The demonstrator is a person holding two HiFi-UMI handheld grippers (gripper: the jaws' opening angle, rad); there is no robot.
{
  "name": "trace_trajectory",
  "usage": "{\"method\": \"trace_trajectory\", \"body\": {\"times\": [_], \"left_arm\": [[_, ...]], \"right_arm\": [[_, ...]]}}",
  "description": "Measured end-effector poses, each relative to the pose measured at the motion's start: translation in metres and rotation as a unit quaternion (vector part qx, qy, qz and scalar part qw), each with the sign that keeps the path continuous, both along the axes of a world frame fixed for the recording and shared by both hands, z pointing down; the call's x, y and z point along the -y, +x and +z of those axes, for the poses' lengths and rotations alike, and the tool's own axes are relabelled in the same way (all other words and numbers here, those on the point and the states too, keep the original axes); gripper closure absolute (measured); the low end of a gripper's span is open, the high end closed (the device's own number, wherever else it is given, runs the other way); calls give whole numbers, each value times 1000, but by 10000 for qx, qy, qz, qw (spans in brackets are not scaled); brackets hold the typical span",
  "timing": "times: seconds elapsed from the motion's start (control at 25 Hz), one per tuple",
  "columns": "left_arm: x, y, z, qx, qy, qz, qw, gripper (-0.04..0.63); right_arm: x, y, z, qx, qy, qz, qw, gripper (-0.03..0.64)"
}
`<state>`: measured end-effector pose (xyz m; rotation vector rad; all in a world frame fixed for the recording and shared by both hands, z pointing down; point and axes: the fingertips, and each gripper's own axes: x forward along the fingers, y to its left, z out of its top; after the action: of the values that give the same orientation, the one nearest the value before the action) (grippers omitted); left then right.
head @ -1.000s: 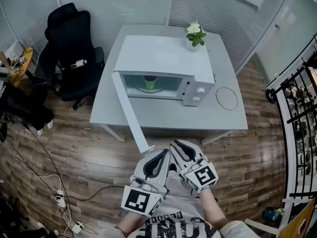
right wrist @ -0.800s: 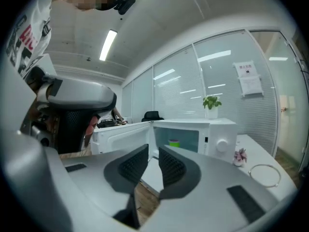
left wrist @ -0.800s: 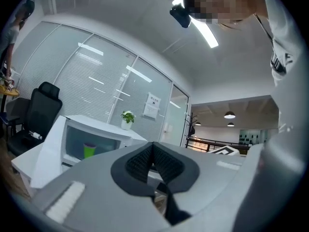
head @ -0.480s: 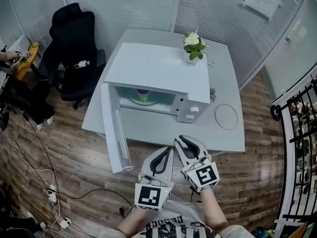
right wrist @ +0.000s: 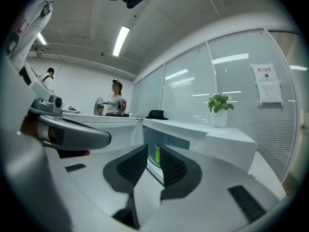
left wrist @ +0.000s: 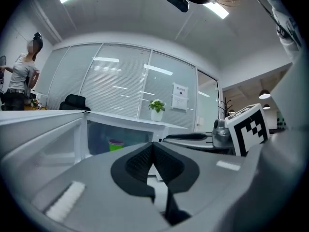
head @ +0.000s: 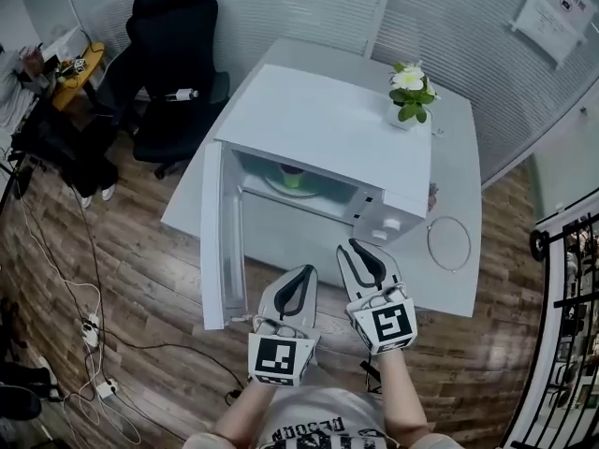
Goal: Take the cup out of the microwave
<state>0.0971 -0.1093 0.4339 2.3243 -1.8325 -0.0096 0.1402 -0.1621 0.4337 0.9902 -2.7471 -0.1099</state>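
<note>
Green cup (head: 292,176) upright on the turntable (head: 315,190), well back inside the microwave (head: 328,134), itself on the tabletop (head: 442,286). Door (head: 217,241) swung fully open to the left, so no need to handle it. Both grippers short of the opening and well apart from the cup. Right gripper (head: 356,245): jaws narrow, just been closing, nothing between the pads, only a slit with the cup far beyond it. Left gripper (head: 306,270): jaws together, empty. For a clean grasp, spread the right jaws wider than the cup before entering the cavity, not inside it, given the tight walls. Go in level and straight, under the cavity roof, clear of the door edge and the knobs (head: 387,229). Straddle the cup near mid-height, then close gently and squarely; probably light, easy to tip or squash. Lift only slightly off the turntable and draw straight back out, keeping it upright in case of liquid, contents not visible from here. Hold the left gripper aside, off the door. Set down on bare tabletop in front.
</note>
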Motion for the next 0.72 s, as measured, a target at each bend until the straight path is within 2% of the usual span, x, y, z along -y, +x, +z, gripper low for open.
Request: {"method": "trace_trajectory", "body": {"times": [0.24,0.4,0.52,0.72], "left_arm": [[0,-16,10,-95,-218,-171,9996,586],[-1,-31,15,-1,-166,-222,9996,586],[-3,-42,15,-158,-278,-356,9989,586],[-6,-53,18,7,-326,-363,9988,586]], "right_arm": [[4,-20,7,48,-80,-129,9999,538],[6,-31,14,-57,-132,-170,9998,538],[10,-38,14,-194,-75,-143,9997,532],[19,-52,15,-355,83,-121,9993,525]]}}
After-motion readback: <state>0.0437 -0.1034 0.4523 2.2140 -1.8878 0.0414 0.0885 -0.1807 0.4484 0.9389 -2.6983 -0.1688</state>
